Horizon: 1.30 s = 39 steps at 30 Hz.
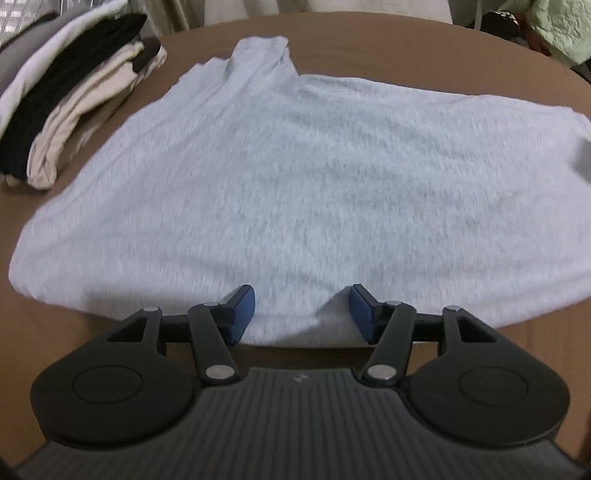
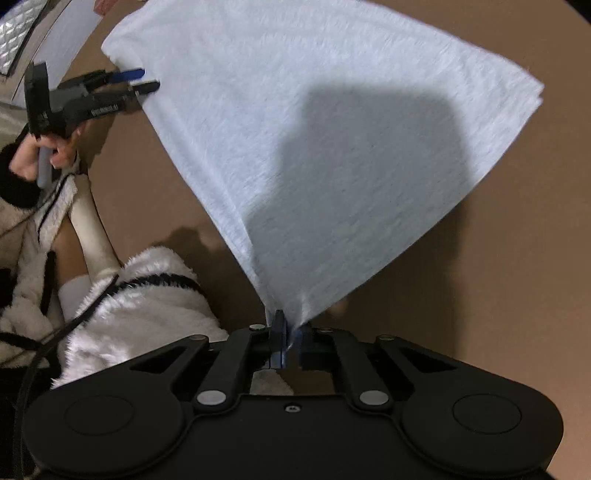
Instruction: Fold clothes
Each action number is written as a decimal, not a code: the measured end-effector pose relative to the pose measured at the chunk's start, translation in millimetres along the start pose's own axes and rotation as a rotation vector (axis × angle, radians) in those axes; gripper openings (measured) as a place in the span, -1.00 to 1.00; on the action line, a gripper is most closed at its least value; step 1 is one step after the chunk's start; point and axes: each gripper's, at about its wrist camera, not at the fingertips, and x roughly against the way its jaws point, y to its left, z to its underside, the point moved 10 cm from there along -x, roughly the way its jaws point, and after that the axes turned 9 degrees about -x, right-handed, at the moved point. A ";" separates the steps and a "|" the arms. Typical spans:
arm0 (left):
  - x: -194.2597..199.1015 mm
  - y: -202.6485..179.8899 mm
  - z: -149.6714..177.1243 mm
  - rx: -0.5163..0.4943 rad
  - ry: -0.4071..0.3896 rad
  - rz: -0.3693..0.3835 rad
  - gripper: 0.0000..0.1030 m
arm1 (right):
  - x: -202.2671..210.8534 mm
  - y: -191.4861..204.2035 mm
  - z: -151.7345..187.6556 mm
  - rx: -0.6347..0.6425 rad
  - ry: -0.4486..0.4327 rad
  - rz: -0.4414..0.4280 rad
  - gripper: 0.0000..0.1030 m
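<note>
A light grey knit garment (image 1: 295,177) lies spread on a brown table (image 1: 369,48), one sleeve folded at the far end. My left gripper (image 1: 302,312) is open, its blue pads (image 1: 242,314) on either side of the garment's near edge. In the right wrist view my right gripper (image 2: 287,341) is shut on a corner of the same garment (image 2: 314,147) and holds it lifted, the cloth fanning out away from it. The left gripper (image 2: 142,79) also shows there at the garment's far left edge, open.
A stack of folded clothes (image 1: 62,96), white, black and beige, sits at the table's left. Green quilted fabric (image 1: 561,26) lies beyond the far right edge. My fluffy white sleeves (image 2: 140,302) show at the left of the right wrist view, over the table (image 2: 498,258).
</note>
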 end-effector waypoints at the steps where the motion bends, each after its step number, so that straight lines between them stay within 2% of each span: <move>1: 1.1 0.6 0.5 -0.001 -0.001 0.003 0.10 | -1.1 -0.6 -1.0 0.008 -0.005 0.006 -0.51; 3: 3.4 1.6 1.6 -0.003 -0.004 0.008 0.10 | 7.5 -4.4 -7.1 0.025 -0.042 0.019 -0.19; 10: 21.7 -5.3 -17.5 0.035 -0.172 0.104 0.11 | 70.8 -22.1 -39.6 -0.014 -0.326 -0.065 0.04; 13: 23.7 -6.3 -26.8 0.049 -0.222 0.113 0.12 | 89.7 -49.3 -56.8 -0.077 -0.472 -0.088 0.32; 18: 9.9 -0.5 -22.9 0.089 -0.216 0.093 0.12 | 73.1 -126.7 -97.0 -0.312 -0.685 0.027 0.32; 20: 5.9 4.1 -21.5 0.104 -0.207 0.081 0.12 | 63.5 -136.6 -109.3 -0.316 -0.766 0.019 0.33; 21: 4.9 5.8 -21.1 0.111 -0.206 0.075 0.12 | 59.0 -135.7 -114.7 -0.295 -0.806 0.007 0.05; 22: 4.2 7.0 -21.3 0.116 -0.206 0.072 0.12 | 54.7 -134.6 -120.1 -0.274 -0.845 -0.006 -0.81; 23: 3.6 8.3 -21.6 0.121 -0.206 0.069 0.12 | 51.4 -130.6 -124.0 -0.252 -0.877 -0.003 -0.79; 24: 3.9 9.8 -21.3 0.121 -0.205 0.068 0.12 | 52.5 -121.6 -124.7 -0.230 -0.900 0.038 -0.79; 28: 0.8 14.3 -18.9 0.128 -0.177 0.080 0.12 | 90.6 -115.7 -104.9 -0.194 -1.007 0.163 -0.86; 29: -1.8 14.5 -18.7 0.129 -0.168 0.083 0.12 | 97.7 -117.1 -100.6 -0.190 -1.018 0.184 -0.87; 33: -8.9 14.1 -19.6 0.115 -0.142 0.084 0.17 | 73.2 -123.0 -116.3 -0.196 -0.899 0.304 -0.84; 35: -9.3 14.6 -20.1 0.108 -0.138 0.084 0.18 | 59.1 -124.4 -125.5 -0.197 -0.833 0.370 -0.64; 36: -8.8 15.6 -19.9 0.109 -0.137 0.088 0.18 | 56.9 -123.1 -130.1 -0.205 -0.816 0.393 -0.47; 39: -6.3 24.0 -20.6 0.118 -0.126 0.110 0.18 | 78.7 -108.1 -144.4 -0.267 -0.867 0.394 -0.33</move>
